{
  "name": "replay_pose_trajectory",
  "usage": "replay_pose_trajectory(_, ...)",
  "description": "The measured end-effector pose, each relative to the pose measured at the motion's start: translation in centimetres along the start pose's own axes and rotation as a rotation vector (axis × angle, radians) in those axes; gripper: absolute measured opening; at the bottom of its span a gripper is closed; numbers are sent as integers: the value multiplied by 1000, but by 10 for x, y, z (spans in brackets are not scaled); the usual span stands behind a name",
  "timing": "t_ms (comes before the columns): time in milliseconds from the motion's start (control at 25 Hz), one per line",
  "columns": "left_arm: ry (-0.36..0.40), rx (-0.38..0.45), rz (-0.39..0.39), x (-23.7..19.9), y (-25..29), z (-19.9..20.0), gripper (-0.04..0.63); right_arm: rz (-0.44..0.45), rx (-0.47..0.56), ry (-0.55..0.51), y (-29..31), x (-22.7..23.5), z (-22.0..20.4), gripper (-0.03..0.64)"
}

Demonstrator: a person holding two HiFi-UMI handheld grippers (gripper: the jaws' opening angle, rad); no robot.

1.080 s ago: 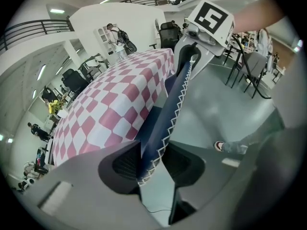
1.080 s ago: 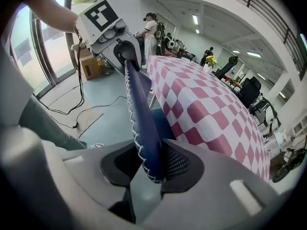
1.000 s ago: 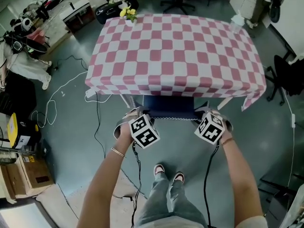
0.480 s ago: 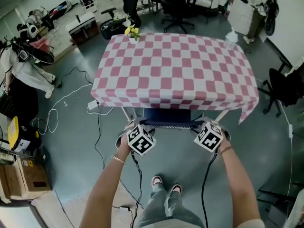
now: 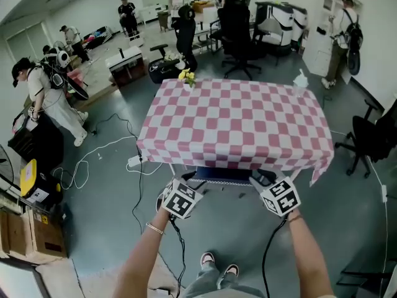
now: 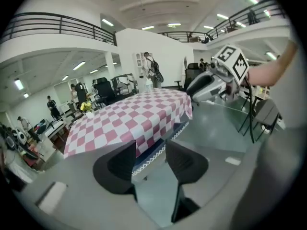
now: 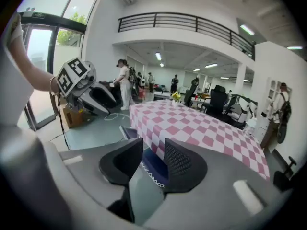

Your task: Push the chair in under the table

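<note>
The table [image 5: 236, 126] wears a pink and white checked cloth. Under its near edge sits the chair [image 5: 224, 174]; only the dark blue backrest with white zigzag trim shows. My left gripper [image 5: 188, 182] hovers just short of the backrest's left end. Its jaws are closing, with nothing between them. My right gripper [image 5: 259, 182] hangs off the right end, open and empty. In the left gripper view, the left gripper [image 6: 149, 150] frames the backrest [image 6: 152, 156] below the cloth [image 6: 129, 119]. In the right gripper view, the right gripper [image 7: 153, 147] frames the backrest [image 7: 152, 169].
Yellow flowers [image 5: 186, 76] and a white bottle [image 5: 301, 79] stand on the table's far corners. Cables and a power strip [image 5: 134, 161] lie on the floor to the left. Black office chairs stand behind [image 5: 239, 27] and to the right [image 5: 372, 135]. Several people stand beyond.
Both grippers have lifted off the backrest's top and drawn back a little, jaws wider than before. The head view has tilted up to show more of the room.
</note>
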State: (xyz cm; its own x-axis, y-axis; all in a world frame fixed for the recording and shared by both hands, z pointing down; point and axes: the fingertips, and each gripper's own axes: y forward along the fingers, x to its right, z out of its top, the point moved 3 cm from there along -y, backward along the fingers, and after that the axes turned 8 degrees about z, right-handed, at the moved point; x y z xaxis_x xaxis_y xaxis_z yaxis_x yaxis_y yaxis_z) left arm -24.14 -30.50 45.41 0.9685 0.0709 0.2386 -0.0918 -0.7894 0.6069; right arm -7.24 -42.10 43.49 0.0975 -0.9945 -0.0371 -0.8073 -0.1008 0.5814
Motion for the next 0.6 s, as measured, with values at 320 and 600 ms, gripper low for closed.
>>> replay_pose_trajectory(320,-365,311,319,-34,-99,61,169,-345,343,240,-90,6,37,123)
replay_pose_trajectory(600,-576,538,477,-17,-168,63,110,-483,507,314,-163,-16,31,120)
